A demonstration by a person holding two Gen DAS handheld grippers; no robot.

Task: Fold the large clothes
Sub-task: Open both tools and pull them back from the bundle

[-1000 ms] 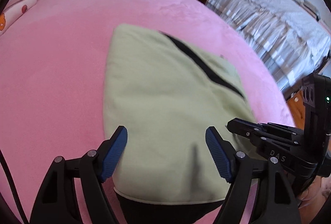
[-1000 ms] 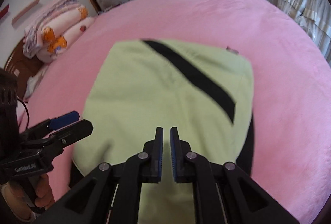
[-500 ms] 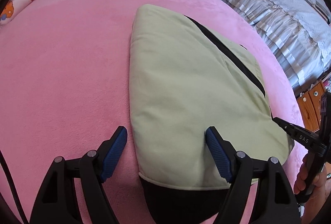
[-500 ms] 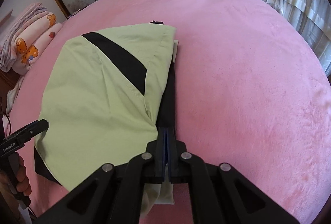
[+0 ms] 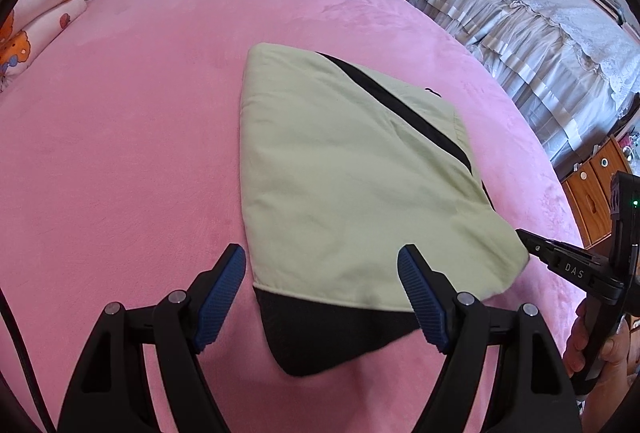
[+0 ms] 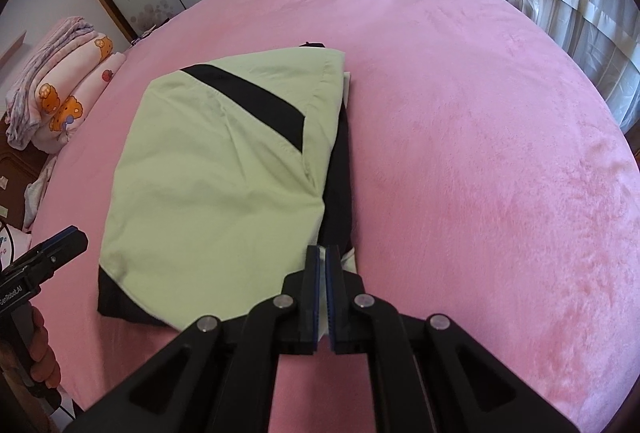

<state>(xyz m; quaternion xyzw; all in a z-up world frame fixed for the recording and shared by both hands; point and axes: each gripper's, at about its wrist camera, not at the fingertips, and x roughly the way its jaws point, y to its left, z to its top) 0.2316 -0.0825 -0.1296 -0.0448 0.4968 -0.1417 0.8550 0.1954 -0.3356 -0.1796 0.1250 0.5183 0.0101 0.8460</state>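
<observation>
Right gripper [image 6: 322,253] has its jaws pressed nearly together at the near right corner of the garment [image 6: 224,169]; it seems to pinch a bit of pale cloth there, though the pads hide the contact. Left gripper [image 5: 322,289] hangs wide apart over the near edge, gripping nothing. On the bed [image 6: 480,153] the garment lies folded into a flat green packet, black stripe [image 6: 248,97] crossing its top and black fabric showing along the near and right edges. To finish well, the right should tug its corner square and the left should smooth the top layer flat.
</observation>
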